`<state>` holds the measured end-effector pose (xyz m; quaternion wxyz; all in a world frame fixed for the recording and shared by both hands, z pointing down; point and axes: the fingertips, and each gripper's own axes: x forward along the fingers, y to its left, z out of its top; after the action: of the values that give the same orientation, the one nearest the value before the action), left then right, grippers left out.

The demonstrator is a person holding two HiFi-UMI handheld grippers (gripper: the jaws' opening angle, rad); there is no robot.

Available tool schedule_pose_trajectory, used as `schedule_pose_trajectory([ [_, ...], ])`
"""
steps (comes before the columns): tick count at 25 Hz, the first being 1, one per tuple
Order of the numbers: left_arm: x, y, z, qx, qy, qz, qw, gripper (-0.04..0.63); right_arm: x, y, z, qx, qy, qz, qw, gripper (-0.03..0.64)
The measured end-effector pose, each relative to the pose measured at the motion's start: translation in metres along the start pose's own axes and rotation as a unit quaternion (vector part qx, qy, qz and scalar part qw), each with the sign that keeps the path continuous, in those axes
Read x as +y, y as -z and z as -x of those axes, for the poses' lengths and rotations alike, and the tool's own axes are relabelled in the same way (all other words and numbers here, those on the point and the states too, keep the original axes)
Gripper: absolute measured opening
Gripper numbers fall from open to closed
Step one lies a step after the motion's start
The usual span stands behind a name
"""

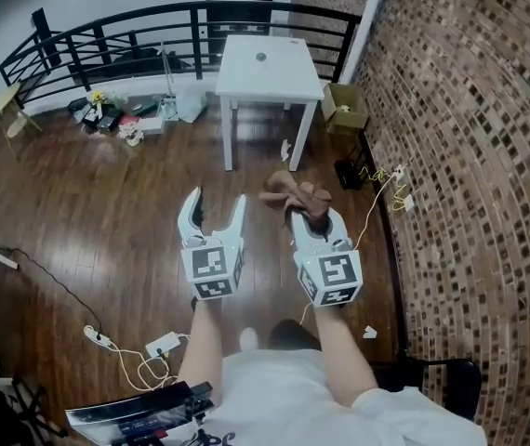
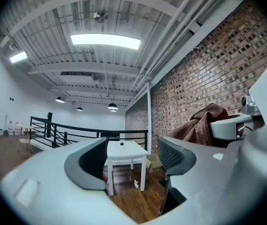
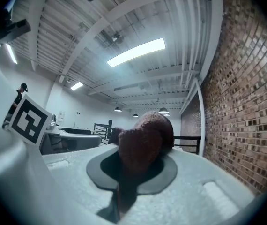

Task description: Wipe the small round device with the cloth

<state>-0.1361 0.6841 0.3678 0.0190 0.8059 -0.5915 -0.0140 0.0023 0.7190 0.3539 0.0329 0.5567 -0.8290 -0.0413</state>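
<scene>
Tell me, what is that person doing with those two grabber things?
A person holds a gripper in each hand. The right gripper is clamped on a brown cloth. The left gripper is open and empty. The small round device to be wiped sits on the white table, farther ahead across the wooden floor, so no wiping has begun yet.

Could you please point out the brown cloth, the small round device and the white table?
brown cloth (image 1: pixel 293 195), head view, bunched middle.
small round device (image 1: pixel 261 58), head view, its top.
white table (image 1: pixel 288 78), head view, bare tabletop.
</scene>
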Motion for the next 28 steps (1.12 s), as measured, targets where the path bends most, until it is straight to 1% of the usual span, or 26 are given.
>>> schedule_pose_trajectory([
  [3,0.014,0.005,-0.033,-0.011,-0.01,-0.006,0.9999,0.354,-0.014,0.002,-0.038,-0.005,-0.006,0.003,1.0,0.029],
  [6,0.031,0.01,-0.07,-0.002,-0.019,-0.001,0.9998,0.351,-0.031,0.008,-0.083,-0.009,-0.009,-0.003,1.0,0.029],
  [8,0.042,0.01,-0.101,-0.005,-0.02,-0.005,0.9998,0.349,-0.043,0.014,-0.115,-0.01,-0.008,-0.01,1.0,0.029],
  [11,0.053,0.0,-0.156,-0.019,-0.017,-0.014,0.9996,0.342,-0.067,0.014,-0.169,-0.021,-0.008,-0.013,1.0,0.029],
  [15,0.051,-0.01,-0.244,-0.027,-0.009,-0.026,0.9993,0.341,-0.122,0.0,-0.241,-0.042,-0.002,-0.01,0.999,0.029],
  [19,0.051,-0.016,-0.328,-0.017,-0.002,-0.029,0.9994,0.341,-0.181,-0.013,-0.305,-0.056,0.012,-0.015,0.998,0.029],
  [21,0.058,-0.019,-0.355,-0.019,-0.01,-0.026,0.9994,0.335,-0.202,-0.012,-0.331,-0.056,0.018,-0.02,0.998,0.029],
  [24,0.076,-0.02,-0.39,-0.023,-0.032,-0.021,0.999,0.31,-0.215,0.003,-0.367,-0.046,0.015,-0.034,0.998,0.029],
  [28,0.093,-0.011,-0.437,-0.005,-0.039,-0.012,0.9991,0.31,-0.224,0.03,-0.412,-0.015,0.003,-0.042,0.999,0.029],
])
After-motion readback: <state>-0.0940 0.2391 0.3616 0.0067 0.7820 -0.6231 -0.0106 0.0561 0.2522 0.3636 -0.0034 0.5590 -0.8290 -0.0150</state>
